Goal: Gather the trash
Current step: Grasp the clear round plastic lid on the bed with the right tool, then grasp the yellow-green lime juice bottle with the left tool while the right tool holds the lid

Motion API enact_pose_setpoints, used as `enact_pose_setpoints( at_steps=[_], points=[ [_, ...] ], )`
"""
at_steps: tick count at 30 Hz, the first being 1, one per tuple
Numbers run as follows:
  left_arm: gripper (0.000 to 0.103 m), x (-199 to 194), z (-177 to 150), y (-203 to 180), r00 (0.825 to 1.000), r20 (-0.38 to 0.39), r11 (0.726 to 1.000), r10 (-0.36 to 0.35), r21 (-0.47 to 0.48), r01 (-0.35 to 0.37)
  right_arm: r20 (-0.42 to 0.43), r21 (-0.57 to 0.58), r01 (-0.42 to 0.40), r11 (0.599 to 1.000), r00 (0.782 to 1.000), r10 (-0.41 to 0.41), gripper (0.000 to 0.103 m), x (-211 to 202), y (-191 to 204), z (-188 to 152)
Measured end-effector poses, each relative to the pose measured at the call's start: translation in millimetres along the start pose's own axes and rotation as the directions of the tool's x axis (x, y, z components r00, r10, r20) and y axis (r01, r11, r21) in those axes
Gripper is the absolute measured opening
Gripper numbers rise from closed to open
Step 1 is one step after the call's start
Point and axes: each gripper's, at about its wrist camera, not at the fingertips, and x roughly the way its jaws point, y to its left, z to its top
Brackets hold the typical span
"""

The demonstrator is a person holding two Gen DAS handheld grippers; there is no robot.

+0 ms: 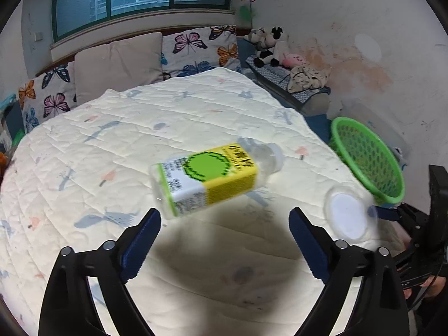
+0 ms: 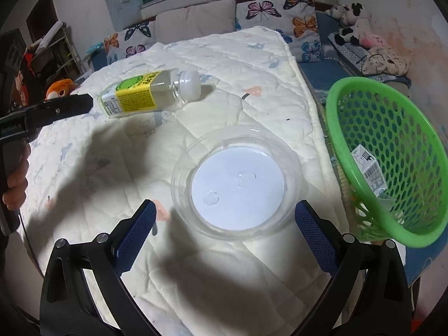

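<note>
A clear bottle (image 1: 212,176) with a yellow and green label and a white cap lies on its side on the cream quilt (image 1: 112,140). My left gripper (image 1: 224,214) hovers open just short of it, and the bottle's base is close to the left fingertip. In the right wrist view the bottle (image 2: 145,92) lies further back. A shallow clear plastic container (image 2: 238,184) with a white bottom and a few water drops rests on the quilt. My right gripper (image 2: 225,205) stands open around its near edge, not touching it. The green basket (image 2: 336,103) tilts at the bed's right edge.
A small white carton (image 2: 369,170) lies inside the basket. Butterfly pillows (image 1: 193,50) and plain cushions (image 1: 120,64) line the headboard. Plush toys (image 1: 271,44) sit at the back right by the stained wall. A person's hand (image 2: 16,184) holds the left gripper's handle.
</note>
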Motion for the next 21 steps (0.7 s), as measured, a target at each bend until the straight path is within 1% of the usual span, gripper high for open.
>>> enact_pose_setpoints(
  at_steps=[4,9,11,15,18,21],
  points=[
    [0.094,9,6,8,1.000,-0.001,0.999,0.030,0.022,-0.030,-0.005,-0.001,0.003,1.000,1.000,-0.003,0.098,5,0,4],
    [0.095,26,15,17,0.999,-0.007,0.997,0.048,0.056,-0.047,-0.010,-0.019,0.019,1.000,1.000,-0.019,0.098,7,3,6],
    [0.096,31,18,20,0.999,-0.011,0.997,0.038,0.072,-0.037,-0.008,-0.024,0.022,0.999,1.000,-0.022,0.098,6,4,6],
    [0.096,40,23,27,1.000,-0.018,0.998,0.019,0.065,-0.018,-0.016,-0.021,0.025,0.999,1.000,-0.026,0.098,10,3,8],
    [0.096,49,28,34,0.999,-0.028,0.998,-0.023,0.053,0.024,-0.017,-0.020,0.026,0.999,1.000,-0.026,0.098,11,3,10],
    [0.096,56,32,37,0.999,-0.027,0.998,-0.040,0.053,0.041,-0.020,-0.020,0.025,0.999,0.999,-0.025,0.098,11,3,11]
  ],
)
